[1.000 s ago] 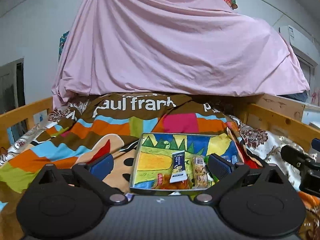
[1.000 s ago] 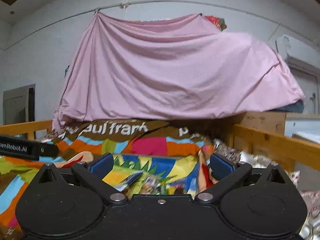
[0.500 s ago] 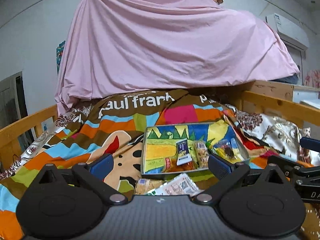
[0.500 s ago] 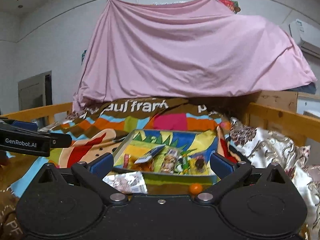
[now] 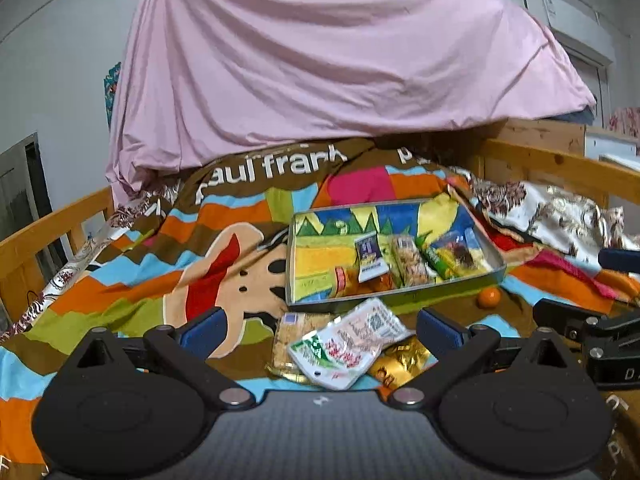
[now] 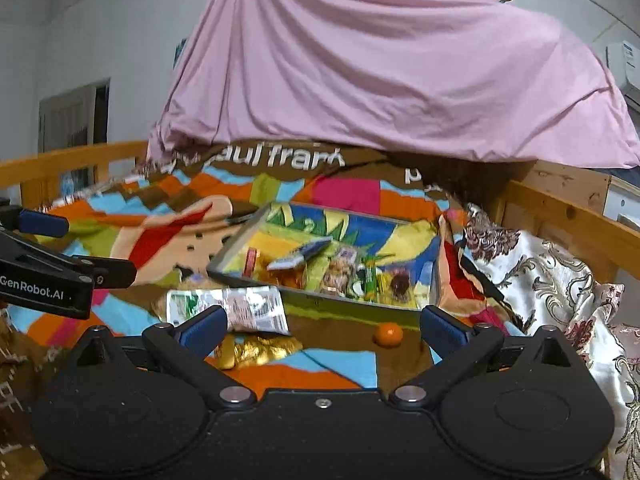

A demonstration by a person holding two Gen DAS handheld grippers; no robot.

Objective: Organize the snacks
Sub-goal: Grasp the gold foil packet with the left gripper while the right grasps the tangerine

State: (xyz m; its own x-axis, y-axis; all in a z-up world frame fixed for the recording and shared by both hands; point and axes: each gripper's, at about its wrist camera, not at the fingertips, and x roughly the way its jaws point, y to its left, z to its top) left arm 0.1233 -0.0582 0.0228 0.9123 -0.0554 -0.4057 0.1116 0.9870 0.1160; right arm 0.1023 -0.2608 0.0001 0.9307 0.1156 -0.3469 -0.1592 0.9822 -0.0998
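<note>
Both tools stand with their fingers wide apart and grip nothing. The left tool (image 5: 320, 326) hangs low over the loose snacks on the bed, and the right tool (image 6: 320, 326) sits beside it, facing the same heap from the right.

A shallow tray (image 5: 394, 290) lies on the striped blanket (image 5: 132, 280) and already carries several packets along its near edge. Still outside it, just in front of its near rim, are a white packet (image 5: 344, 346) with green and red print, a flat cracker pack (image 5: 286, 334) partly under it, a gold foil packet (image 5: 402, 360) touching its right side, and a small orange (image 5: 489, 297) a little apart to the right.

The step in hand looks like a first pick from this heap. The white packet lies on top, so it should go first; taking it frees the two beneath. Bring the left tool down so one finger lands on each long side of the packet, and close on the packet's body, not on a loose corner, since the film will likely crumple and slip. The blanket is soft and will give, so press lightly and avoid pinching cloth along with the film.

The orange suits the right tool: it may roll on the blanket, so approach from directly above. The right view is somewhat blurred, so whether the foil packet lies flat there is hard to say.
</note>
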